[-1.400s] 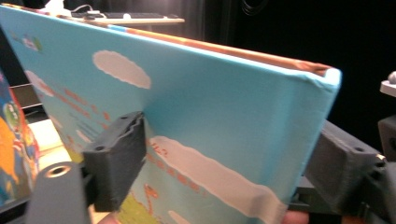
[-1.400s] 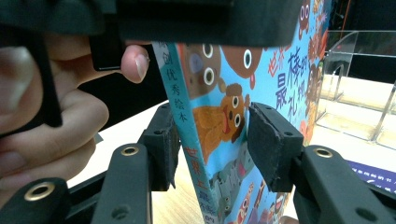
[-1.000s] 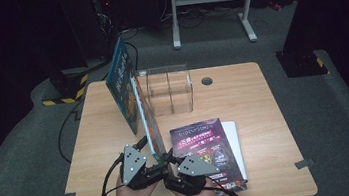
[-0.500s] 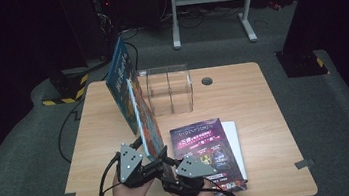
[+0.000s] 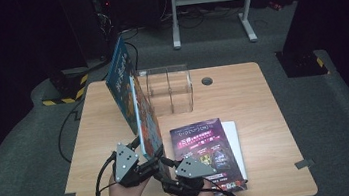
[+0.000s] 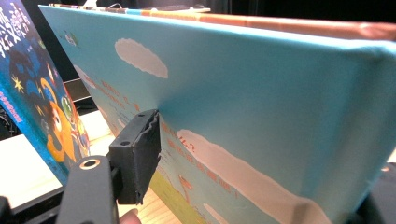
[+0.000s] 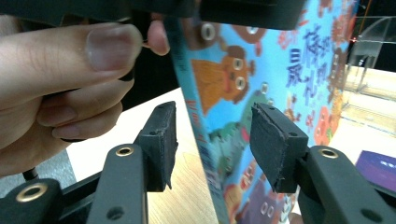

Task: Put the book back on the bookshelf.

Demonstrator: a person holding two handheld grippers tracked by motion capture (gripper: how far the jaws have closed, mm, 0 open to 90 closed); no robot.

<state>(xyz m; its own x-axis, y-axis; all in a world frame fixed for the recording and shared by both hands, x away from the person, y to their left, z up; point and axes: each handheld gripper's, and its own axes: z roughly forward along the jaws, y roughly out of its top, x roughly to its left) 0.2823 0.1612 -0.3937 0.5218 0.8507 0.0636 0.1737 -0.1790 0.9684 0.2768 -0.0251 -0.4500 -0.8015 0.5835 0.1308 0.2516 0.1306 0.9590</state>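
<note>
At lower centre of the high view, the left gripper (image 5: 142, 162) clamps the upright blue picture book (image 5: 148, 124). The right gripper (image 7: 212, 140) straddles its edge, jaws wide; closing them likely comes next.

A sky-blue cover with white clouds and a green strip low down is seen on the upright picture book (image 6: 261, 121). Orange cartoon animals and dark blue characters are printed on its other face (image 7: 261, 93). At 9 o'clock of it, a darker blue book (image 6: 37, 93) bears yellow stars. The magazine (image 5: 207, 152) at 3 o'clock is purple. The table (image 5: 253, 98) is light wood; the jaw pads are black.
</note>
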